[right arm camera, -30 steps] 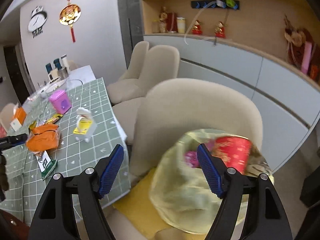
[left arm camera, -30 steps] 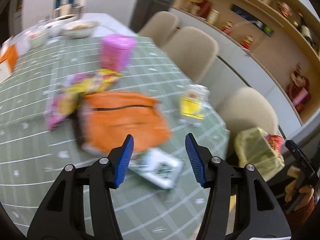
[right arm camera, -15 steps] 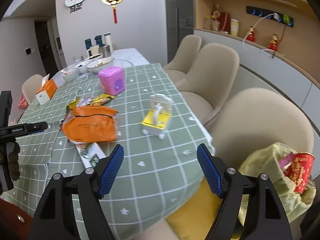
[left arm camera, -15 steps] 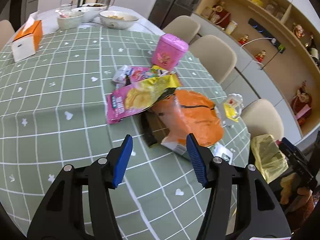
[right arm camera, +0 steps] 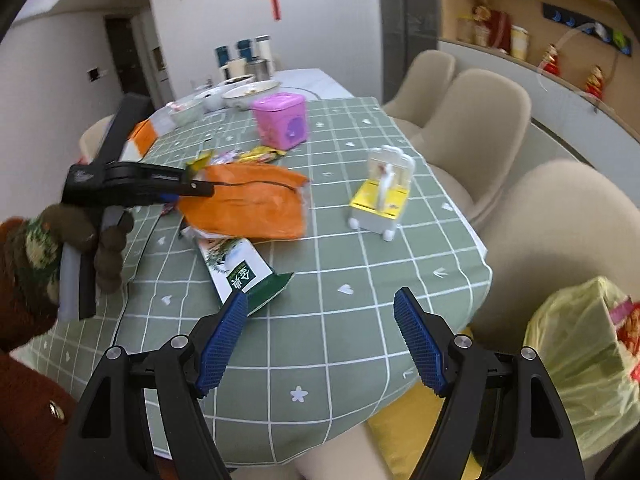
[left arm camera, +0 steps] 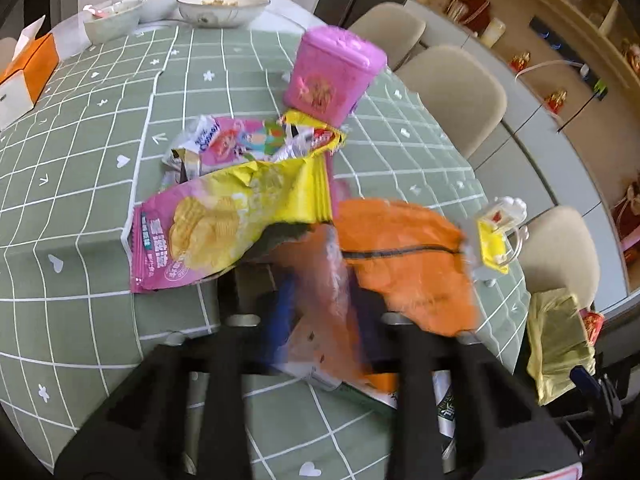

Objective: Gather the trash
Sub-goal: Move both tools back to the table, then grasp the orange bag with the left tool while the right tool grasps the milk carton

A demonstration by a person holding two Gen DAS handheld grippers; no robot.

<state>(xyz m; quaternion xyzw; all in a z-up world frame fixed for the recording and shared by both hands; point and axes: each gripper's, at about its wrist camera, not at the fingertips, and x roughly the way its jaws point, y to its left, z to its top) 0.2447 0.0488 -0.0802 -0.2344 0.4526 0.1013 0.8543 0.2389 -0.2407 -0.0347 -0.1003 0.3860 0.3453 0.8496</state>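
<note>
2 hand-held grippers: the left hand-held gripper (left arm camera: 320, 300) is closing on the orange wrapper (left arm camera: 404, 264); the right hand-held gripper (right arm camera: 320, 340) hangs spread above the desk (right arm camera: 340, 344).

Worktop (right arm camera: 328, 344): green checked cloth.
Near edge: green-and-white carton (right arm camera: 240, 268).
Middle: orange bag (right arm camera: 248, 204), partly over the carton; yellow-pink crisp packet (left arm camera: 224, 228); sweet wrappers (left arm camera: 248, 144).
Further back: pink box (right arm camera: 282, 126), toy cart (right arm camera: 382, 196), bowls (left arm camera: 222, 8), tissue box (left arm camera: 24, 76).

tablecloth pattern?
Green tablecloth with a white grid and small white hearts and flowers; clearest in the right wrist view.
</note>
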